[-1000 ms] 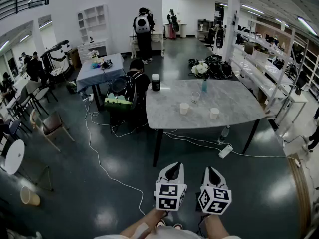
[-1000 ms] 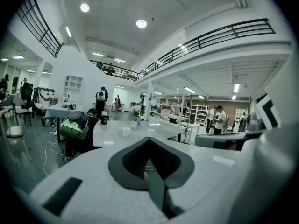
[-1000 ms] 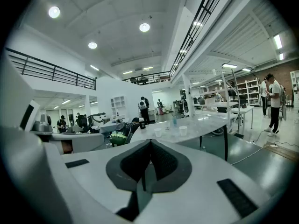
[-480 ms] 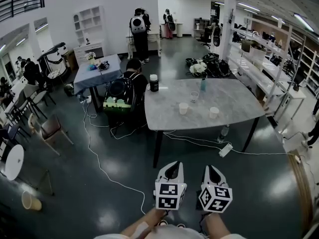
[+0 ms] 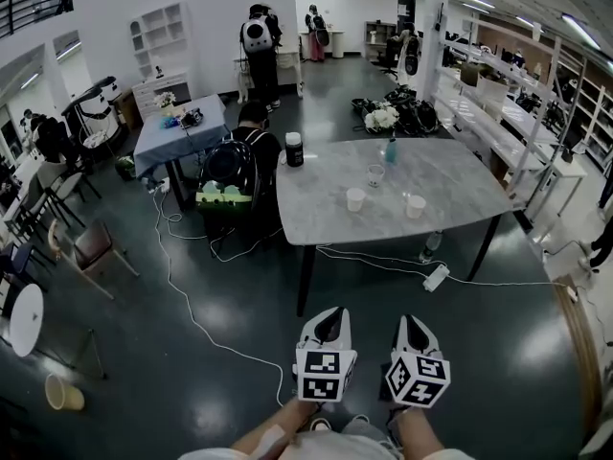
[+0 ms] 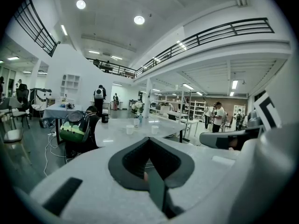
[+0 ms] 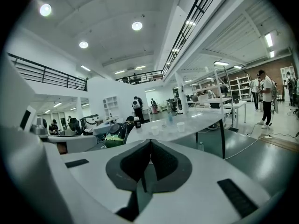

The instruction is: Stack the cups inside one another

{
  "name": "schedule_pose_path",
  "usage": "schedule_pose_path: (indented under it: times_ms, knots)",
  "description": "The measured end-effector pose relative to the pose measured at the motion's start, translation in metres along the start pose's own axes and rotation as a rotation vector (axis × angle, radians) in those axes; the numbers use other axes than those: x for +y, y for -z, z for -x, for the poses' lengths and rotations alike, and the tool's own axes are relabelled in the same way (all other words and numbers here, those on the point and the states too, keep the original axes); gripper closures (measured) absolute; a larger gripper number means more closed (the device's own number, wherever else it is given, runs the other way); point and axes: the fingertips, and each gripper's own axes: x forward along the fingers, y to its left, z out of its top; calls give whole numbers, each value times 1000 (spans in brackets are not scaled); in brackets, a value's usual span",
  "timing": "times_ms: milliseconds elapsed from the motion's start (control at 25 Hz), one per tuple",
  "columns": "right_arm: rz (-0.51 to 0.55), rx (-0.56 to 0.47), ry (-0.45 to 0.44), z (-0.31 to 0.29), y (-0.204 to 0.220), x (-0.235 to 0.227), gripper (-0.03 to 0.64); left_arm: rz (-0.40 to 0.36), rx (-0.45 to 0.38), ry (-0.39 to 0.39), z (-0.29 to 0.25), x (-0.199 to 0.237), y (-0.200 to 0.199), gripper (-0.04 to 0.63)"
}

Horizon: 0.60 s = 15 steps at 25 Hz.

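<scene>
Closed tight, both pairs of jaws: the left gripper (image 5: 330, 316) and the right gripper (image 5: 410, 325) each show their pads meeting at the tip with nothing between them. They sit side by side low in front of the person, angled slightly down toward the grey table (image 5: 460, 195).

The cups are all on that table, well apart from the grippers, with open floor between. One white cup (image 5: 355, 199) and a second white cup (image 5: 415, 205) stand upright near the middle, apart from each other. A clear cup (image 5: 375, 175) stands behind and between them, and a blue bottle (image 5: 390, 149) is farther back.

The step in hand looks like the approach, since nothing is stacked yet. To do it well:

- Come in at the near edge facing the two white cups. A cable (image 5: 383, 262) and a power strip (image 5: 436, 277) lie on the floor there, so mind the footing.
- Part the jaws before reaching, not at the cup.
- Steady one white cup as the base and take the other by its wall. A light grip is probably best — thin cups are likely to buckle.
- Keep the carried cup upright and centred over the base before lowering it.

Whether the clear cup nests with the white ones cannot be told from here.
</scene>
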Motion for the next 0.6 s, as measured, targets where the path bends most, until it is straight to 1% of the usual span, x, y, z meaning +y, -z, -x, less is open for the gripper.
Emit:
schedule_pose_path:
  times_ms: [280, 600]
  knots:
    - [0, 34, 23, -18, 6, -4, 609, 15, 22, -1, -14, 13, 5, 600]
    - [16, 46, 12, -70, -7, -14, 609, 15, 25, -21, -57, 33, -6, 600]
